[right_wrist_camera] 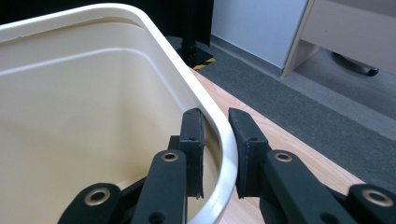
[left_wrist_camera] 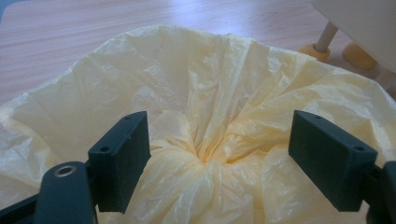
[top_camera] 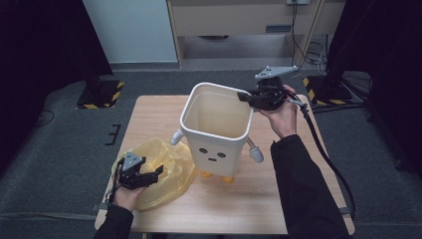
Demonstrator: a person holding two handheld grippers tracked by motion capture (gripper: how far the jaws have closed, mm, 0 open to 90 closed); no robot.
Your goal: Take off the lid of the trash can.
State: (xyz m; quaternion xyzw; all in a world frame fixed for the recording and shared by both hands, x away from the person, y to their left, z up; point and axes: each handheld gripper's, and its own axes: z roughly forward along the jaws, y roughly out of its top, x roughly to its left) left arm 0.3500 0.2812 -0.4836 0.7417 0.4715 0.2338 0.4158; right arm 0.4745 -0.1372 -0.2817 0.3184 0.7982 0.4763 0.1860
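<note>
1. Two things are in hand: a cream bin (top_camera: 219,130) standing upright mid-table, and a yellow bag (top_camera: 166,169) lying crumpled just left of it, near the table's (top_camera: 278,209) near-left corner.
2. Done: the right gripper (right_wrist_camera: 215,154) is clamped on the bin's far-right rim, one jaw inside, one outside.
3. Left: the left gripper (left_wrist_camera: 217,158) hangs spread wide over the bag's gathered middle, grasping nothing. The bin looks unlined, so picking up, opening and fitting the bag all seem to remain.

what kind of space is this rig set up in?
Probably a lab or recording bay, not a home: a small light wooden table on grey carpet floor, black curtains at both sides, and black stand bases with yellow-black hazard tape. Loose black cables run beside pale wooden furniture behind.
</note>
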